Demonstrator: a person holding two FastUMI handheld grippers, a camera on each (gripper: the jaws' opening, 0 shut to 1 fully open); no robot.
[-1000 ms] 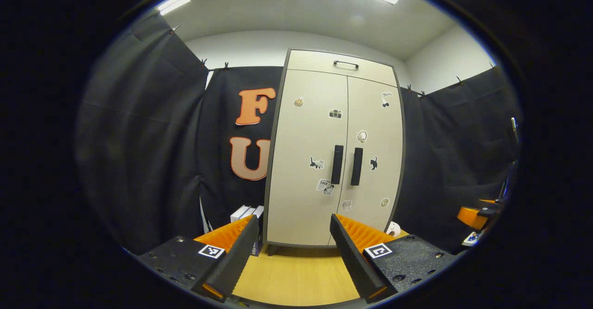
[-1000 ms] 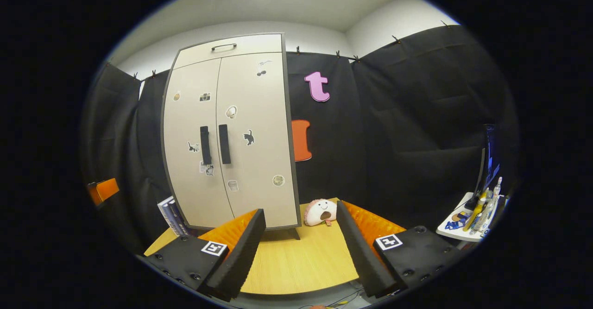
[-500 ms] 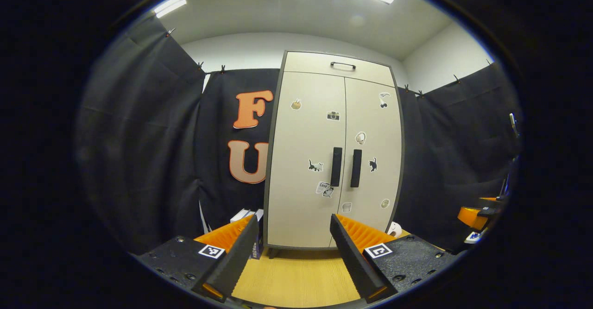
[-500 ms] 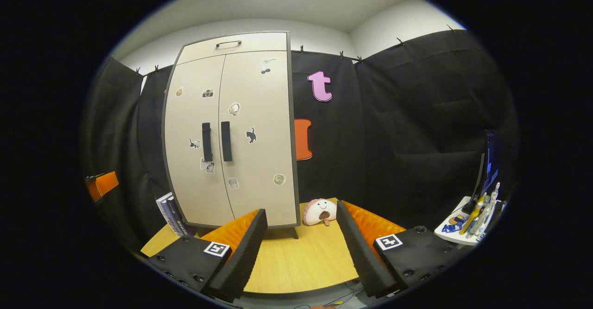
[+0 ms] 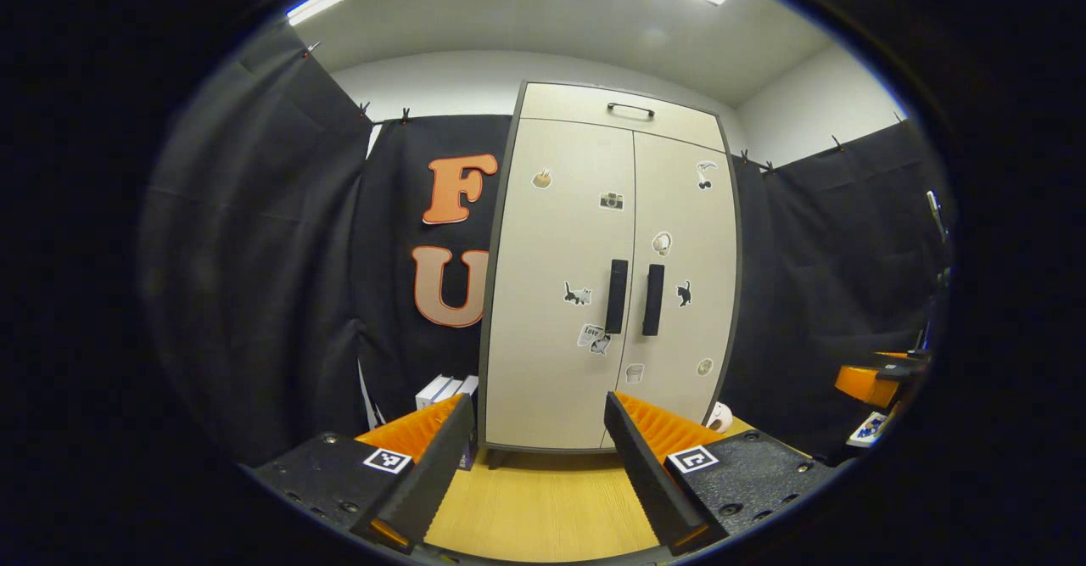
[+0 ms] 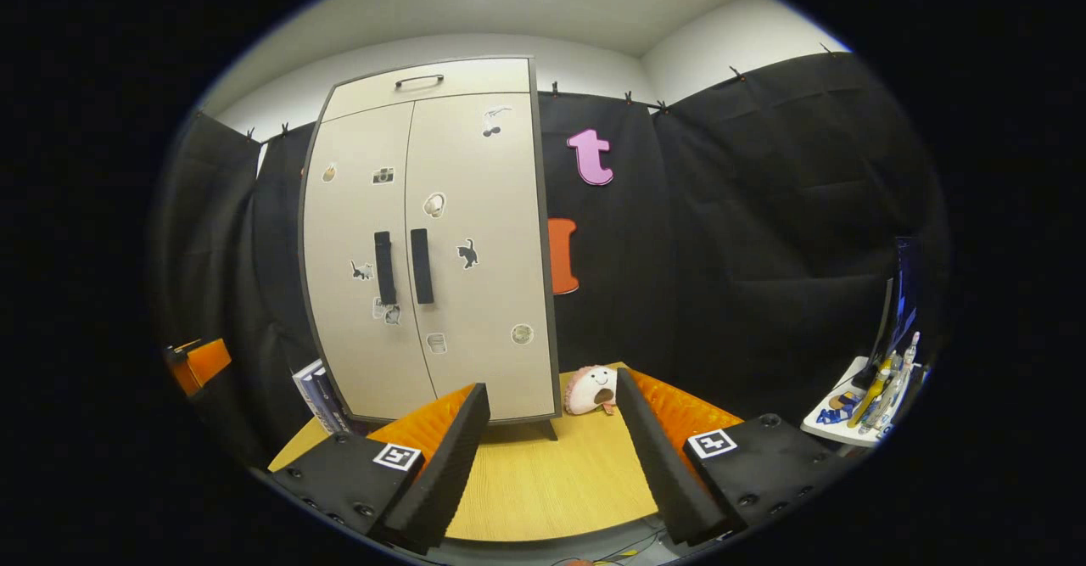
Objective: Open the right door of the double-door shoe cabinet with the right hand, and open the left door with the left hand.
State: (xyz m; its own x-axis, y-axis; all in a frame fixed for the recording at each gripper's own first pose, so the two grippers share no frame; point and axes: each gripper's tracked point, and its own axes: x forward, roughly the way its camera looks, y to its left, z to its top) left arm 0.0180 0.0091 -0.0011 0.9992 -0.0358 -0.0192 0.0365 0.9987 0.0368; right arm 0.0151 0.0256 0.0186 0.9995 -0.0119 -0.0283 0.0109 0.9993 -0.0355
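Observation:
A beige double-door shoe cabinet (image 5: 551,328) stands on a wooden table, both doors closed, stickers on each. Two black vertical handles sit at the centre seam: the left door handle (image 5: 617,296) and the right door handle (image 5: 652,299). My left gripper (image 5: 536,426) is open, well short of the cabinet, aimed at its lower left door. In the right gripper view the cabinet (image 6: 475,337) lies to the left, with its left handle (image 6: 384,255) and right handle (image 6: 422,254). My right gripper (image 6: 551,417) is open and empty, pointing past the cabinet's right edge.
Books (image 6: 318,392) lean beside the cabinet's left side. A pink-and-white plush toy (image 6: 591,389) lies on the wooden table (image 6: 543,485) right of the cabinet. A white tray of small items (image 6: 857,400) sits far right. The other gripper's orange part (image 5: 867,382) shows at the right edge.
Both views have shifted slightly: the cabinet looks a little larger and nearer in each. Doors stay closed and both grippers stay open.

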